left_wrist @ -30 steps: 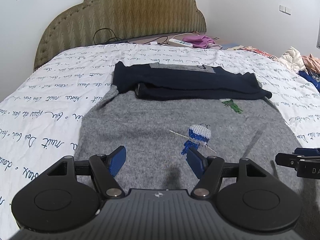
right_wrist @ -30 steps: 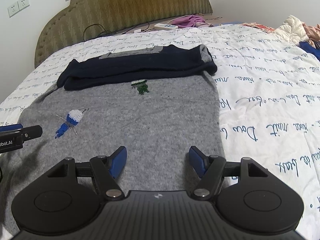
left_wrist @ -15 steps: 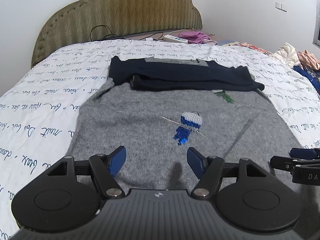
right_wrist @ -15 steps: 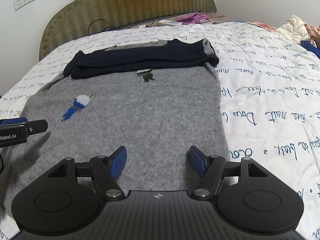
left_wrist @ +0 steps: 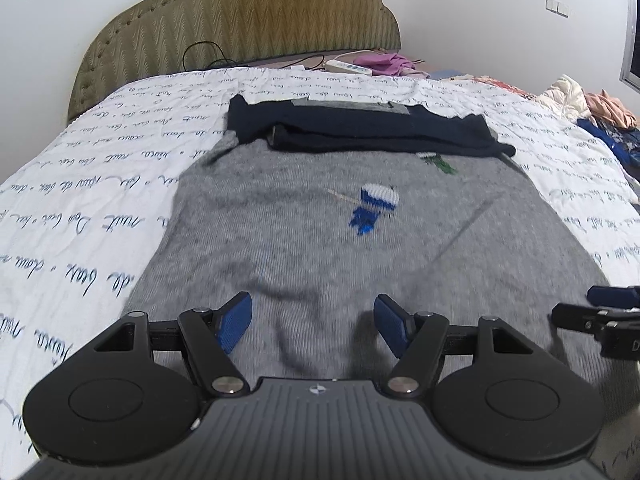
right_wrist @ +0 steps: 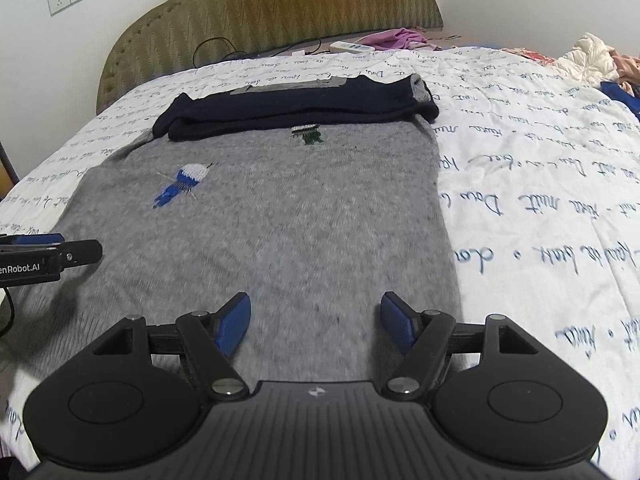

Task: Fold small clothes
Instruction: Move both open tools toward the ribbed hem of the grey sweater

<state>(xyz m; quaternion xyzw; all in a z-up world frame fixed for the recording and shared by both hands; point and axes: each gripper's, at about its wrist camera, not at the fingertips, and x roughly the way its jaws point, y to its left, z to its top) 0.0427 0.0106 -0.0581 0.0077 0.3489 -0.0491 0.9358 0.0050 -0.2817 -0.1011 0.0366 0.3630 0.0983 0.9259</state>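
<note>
A grey knitted sweater (left_wrist: 320, 232) with a small blue and white figure (left_wrist: 374, 208) lies flat on the bed; its dark navy sleeves (left_wrist: 372, 132) are folded across the far end. It also shows in the right wrist view (right_wrist: 280, 220). My left gripper (left_wrist: 314, 322) is open and empty, just above the sweater's near left part. My right gripper (right_wrist: 316, 322) is open and empty, above the near right part. Each gripper shows at the edge of the other's view, the right one (left_wrist: 600, 320) and the left one (right_wrist: 48, 258).
The bed has a white quilt with blue script (right_wrist: 540, 200) and an olive padded headboard (left_wrist: 240, 20). A power strip (left_wrist: 346, 66) and a pink cloth (left_wrist: 386, 62) lie by the headboard. A pile of clothes (left_wrist: 592, 108) lies at the far right.
Both grippers have drawn back toward the sweater's near hem and sit lower over it. Both stay open. The sweater has not moved.
</note>
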